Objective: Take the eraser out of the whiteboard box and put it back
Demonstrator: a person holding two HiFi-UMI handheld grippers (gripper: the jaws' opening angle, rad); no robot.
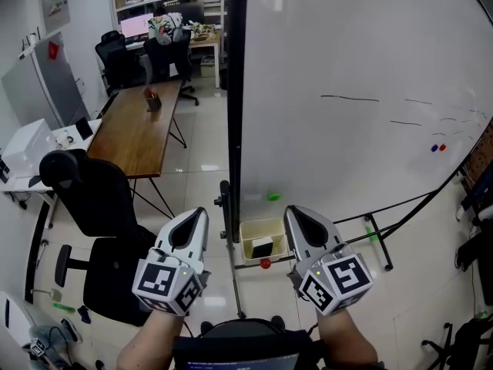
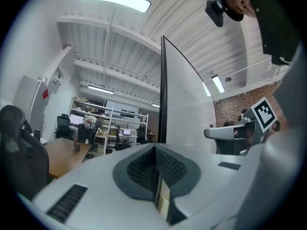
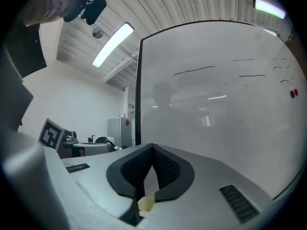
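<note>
Seen from the person's head, looking steeply down, a tall whiteboard (image 1: 347,68) on a wheeled stand fills the right of the picture. At its lower left corner, beside the dark upright post, hangs the pale yellow whiteboard box (image 1: 248,230), open at the top. The eraser (image 1: 262,247), dark with a white face, lies inside the box, towards the edge nearer the person, so it can be reached from above. A small red object (image 1: 265,264) sits just below the box, and a green magnet (image 1: 273,196) clings to the board above it.

The left gripper (image 1: 202,211) and the right gripper (image 1: 293,210) are held side by side, one to either side of the box and clear of it, both pointing level at the board. Each gripper's own view shows its jaws pressed together with nothing between them, looking at the board and ceiling rather than into the box.

With the eraser in the box and both tools empty, this looks like a resting pose, either before the eraser is taken out or after it is returned. I cannot tell which.

Behind, to the left, stand a wooden table (image 1: 139,129) and black office chairs (image 1: 92,199).
</note>
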